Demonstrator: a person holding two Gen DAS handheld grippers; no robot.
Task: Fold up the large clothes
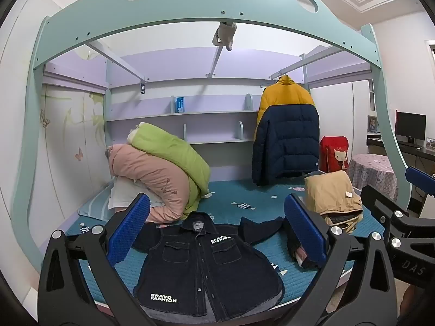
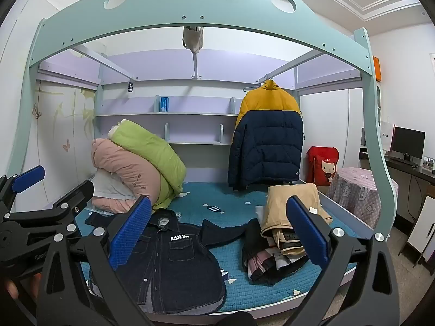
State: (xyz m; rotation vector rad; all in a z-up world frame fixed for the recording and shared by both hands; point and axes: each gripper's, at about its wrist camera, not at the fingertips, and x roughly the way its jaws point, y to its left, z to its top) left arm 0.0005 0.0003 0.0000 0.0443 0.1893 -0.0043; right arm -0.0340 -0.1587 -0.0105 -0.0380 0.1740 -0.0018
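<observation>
A dark denim shirt (image 1: pixel 206 269) printed BRAVO FASHION lies flat, front up and buttoned, near the front edge of the teal bed (image 1: pixel 244 193); its right sleeve (image 1: pixel 261 226) spreads sideways. It also shows in the right wrist view (image 2: pixel 174 263). My left gripper (image 1: pixel 217 231) is open and empty, held above the shirt. My right gripper (image 2: pixel 217 233) is open and empty, above the bed between the shirt and a pile of folded clothes (image 2: pixel 282 241). Each gripper shows in the other's view, the right one (image 1: pixel 394 212) and the left one (image 2: pixel 46 203).
A pink and green rolled duvet (image 1: pixel 160 171) lies at the back left. A yellow and navy puffer jacket (image 1: pixel 285 135) hangs at the back right. The tan-topped clothes pile (image 1: pixel 331 198) sits right of the shirt. A covered round table (image 2: pixel 359 190) and a desk with a monitor (image 2: pixel 407 141) stand right of the bed.
</observation>
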